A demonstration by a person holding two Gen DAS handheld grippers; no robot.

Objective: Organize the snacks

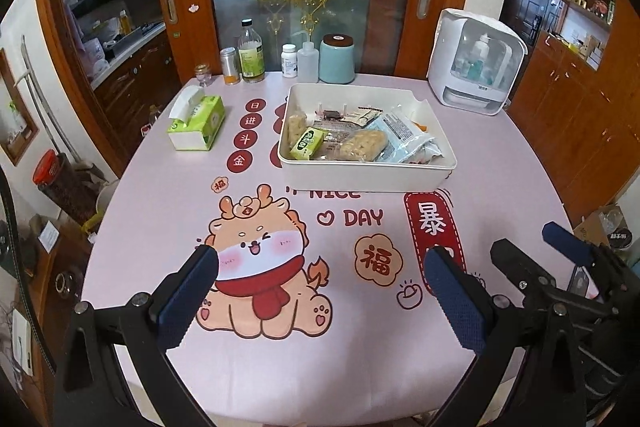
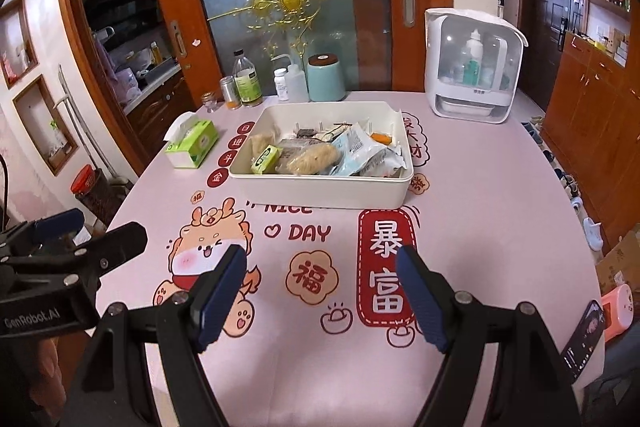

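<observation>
White tray (image 1: 362, 173) on pink worktop (image 1: 280, 355) heaped with snack packets (image 2: 362, 147); small green box (image 1: 306, 143); cloth print reads "NICE DAY"; left tool (image 1: 320, 295) and right tool (image 2: 322, 293) both wide open, empty.

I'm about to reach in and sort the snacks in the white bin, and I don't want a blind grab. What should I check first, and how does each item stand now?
1. Left gripper open, empty: ok.
2. Right gripper open, empty: ok.
3. Tablecloth between grippers and white bin bare: ok.
4. Green snack box on top, reachable: ok.
5. Packets beneath the blue-white packet: cannot tell.
6. Sorted piles in bin: not ok.
</observation>
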